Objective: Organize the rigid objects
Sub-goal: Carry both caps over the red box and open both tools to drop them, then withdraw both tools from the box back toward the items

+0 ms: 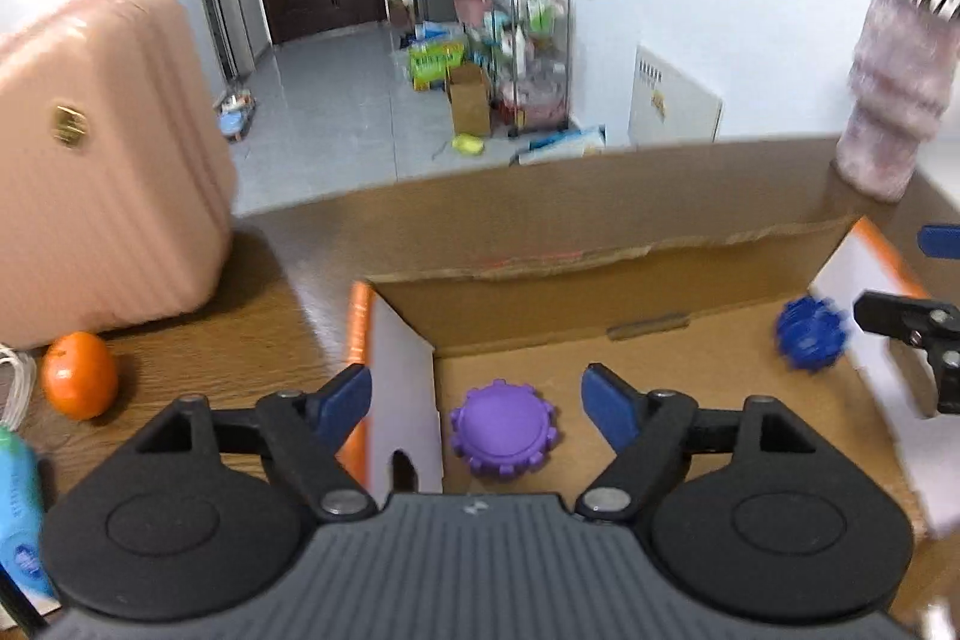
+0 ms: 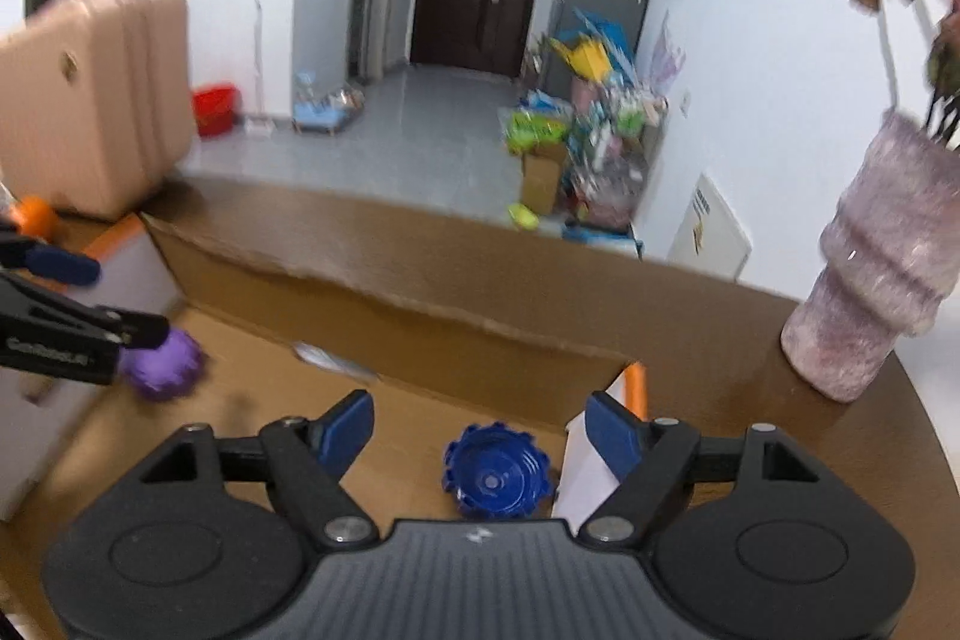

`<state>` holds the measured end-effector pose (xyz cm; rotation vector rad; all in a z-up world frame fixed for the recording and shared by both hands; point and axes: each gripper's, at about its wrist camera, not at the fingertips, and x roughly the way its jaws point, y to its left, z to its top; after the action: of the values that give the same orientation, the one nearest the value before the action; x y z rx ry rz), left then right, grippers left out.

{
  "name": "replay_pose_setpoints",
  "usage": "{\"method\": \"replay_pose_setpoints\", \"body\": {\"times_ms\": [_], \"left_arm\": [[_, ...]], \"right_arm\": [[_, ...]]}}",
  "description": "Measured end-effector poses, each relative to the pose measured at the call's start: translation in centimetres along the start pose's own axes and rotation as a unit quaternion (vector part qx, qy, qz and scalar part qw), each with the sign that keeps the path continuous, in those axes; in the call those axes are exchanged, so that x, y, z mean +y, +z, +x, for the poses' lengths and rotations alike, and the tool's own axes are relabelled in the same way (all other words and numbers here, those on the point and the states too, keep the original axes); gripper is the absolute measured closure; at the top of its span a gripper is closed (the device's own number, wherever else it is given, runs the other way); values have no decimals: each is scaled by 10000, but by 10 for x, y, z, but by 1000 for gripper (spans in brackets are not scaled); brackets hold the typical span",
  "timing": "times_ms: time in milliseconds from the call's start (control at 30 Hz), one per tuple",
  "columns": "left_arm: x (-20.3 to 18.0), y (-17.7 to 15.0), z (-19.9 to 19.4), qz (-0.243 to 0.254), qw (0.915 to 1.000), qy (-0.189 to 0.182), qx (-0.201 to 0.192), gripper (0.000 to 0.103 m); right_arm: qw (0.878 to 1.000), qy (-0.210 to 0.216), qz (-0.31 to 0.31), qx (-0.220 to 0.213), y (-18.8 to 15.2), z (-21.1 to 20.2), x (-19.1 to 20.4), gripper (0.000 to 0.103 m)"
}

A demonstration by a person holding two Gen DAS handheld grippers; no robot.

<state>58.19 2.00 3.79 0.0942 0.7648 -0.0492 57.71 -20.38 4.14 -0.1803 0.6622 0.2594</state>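
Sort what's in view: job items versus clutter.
Job:
purple gear
blue gear
cardboard box
left gripper, open
right gripper, open

Lying about:
orange
pink suitcase
vase
table

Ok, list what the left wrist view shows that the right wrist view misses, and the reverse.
Left only: a white cable and a light blue bottle at the table's left edge. Right only: a red bin on the floor. Both: the cardboard box, the purple gear and blue gear inside it, the orange, the pink suitcase, the vase, and both grippers with jaws open.
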Motion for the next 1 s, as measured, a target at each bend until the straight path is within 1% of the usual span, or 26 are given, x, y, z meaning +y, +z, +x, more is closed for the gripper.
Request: {"method": "replay_pose_setpoints", "body": {"times_ms": [33, 100, 233, 300, 333, 400, 467, 500, 633, 733, 800, 867, 933, 1000], "left_arm": [[2, -2, -17, -36, 9999, -23, -114, 19], [6, -10, -52, -124, 9994, -45, -307, 17], [8, -27, -118, -90, 9981, 65, -610, 15], [7, -37, -152, -124, 9966, 112, -812, 9], [7, -44, -169, -152, 9955, 129, -927, 8], [5, -61, -197, -148, 9932, 198, -1136, 5], [2, -79, -223, -154, 9908, 252, -1321, 2], [1, -90, -236, -185, 9891, 256, -1438, 0], [-3, -133, -281, -329, 9839, 232, -1743, 0], [-2, -168, -304, -430, 9805, 247, -1903, 0], [-1, -193, -320, -450, 9800, 103, -1937, 0], [3, -213, -333, -519, 9789, -57, -1973, 0], [7, -236, -349, -662, 9759, -24, -2077, 0], [8, -261, -365, -713, 9708, 134, -2287, 0]], "right_arm": [[10000, 57, 30, -76, 2, -14, -2, 15], [9996, 128, 102, -232, 4, -47, -5, 14], [9980, 189, 225, -558, 0, -111, -9, 12], [9969, 179, 312, -707, -7, -140, -9, 6], [9960, 159, 356, -808, -12, -154, -8, 0], [9936, 174, 367, -1051, -26, -180, -6, 0], [9923, 165, 365, -1171, -40, -203, -2, 0], [9914, 160, 373, -1247, -47, -214, 1, 0], [9859, 207, 436, -1601, -82, -255, 15, 0], [9796, 429, 610, -1866, -114, -280, 24, 0], [9741, 621, 754, -2040, -138, -295, 33, 0], [9710, 691, 733, -2168, -162, -309, 43, 0], [9644, 694, 615, -2478, -188, -325, 55, 0], [9593, 768, 535, -2665, -214, -340, 68, 0]]}}
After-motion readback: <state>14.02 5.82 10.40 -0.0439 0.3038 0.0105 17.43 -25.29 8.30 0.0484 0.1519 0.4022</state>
